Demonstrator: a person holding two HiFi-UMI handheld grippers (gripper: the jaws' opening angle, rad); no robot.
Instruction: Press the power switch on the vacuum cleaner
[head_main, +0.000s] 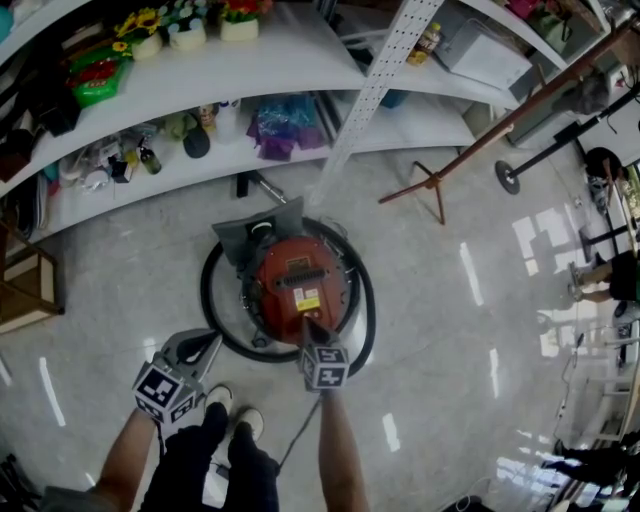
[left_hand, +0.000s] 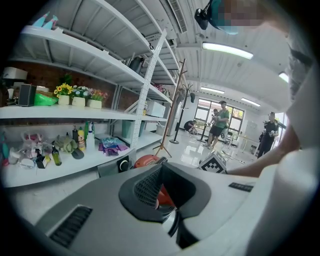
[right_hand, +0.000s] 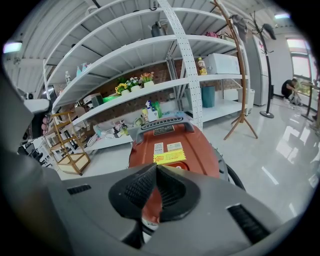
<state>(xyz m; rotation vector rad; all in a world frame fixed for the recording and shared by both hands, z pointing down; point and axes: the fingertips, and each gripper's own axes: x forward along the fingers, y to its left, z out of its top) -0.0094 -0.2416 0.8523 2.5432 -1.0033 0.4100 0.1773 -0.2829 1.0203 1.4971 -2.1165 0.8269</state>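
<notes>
A red vacuum cleaner (head_main: 300, 283) with a yellow label stands on the floor in front of the shelves, ringed by its black hose (head_main: 212, 318). My right gripper (head_main: 309, 323) is shut, its tips down on the near end of the red body (right_hand: 175, 145) just below the label. In the right gripper view the jaws (right_hand: 156, 169) meet with nothing between them and hide the spot beneath. My left gripper (head_main: 212, 341) is shut too and hangs left of the vacuum, above the hose. In the left gripper view (left_hand: 162, 167) a bit of the red body (left_hand: 146, 160) shows past the tips.
White shelves (head_main: 290, 60) hold bottles, flower pots and bags behind the vacuum. A wooden coat stand (head_main: 432, 185) leans at the right, a small wooden rack (head_main: 25, 290) at the left. My shoes (head_main: 235, 412) are just behind the grippers. People stand far off (left_hand: 218, 127).
</notes>
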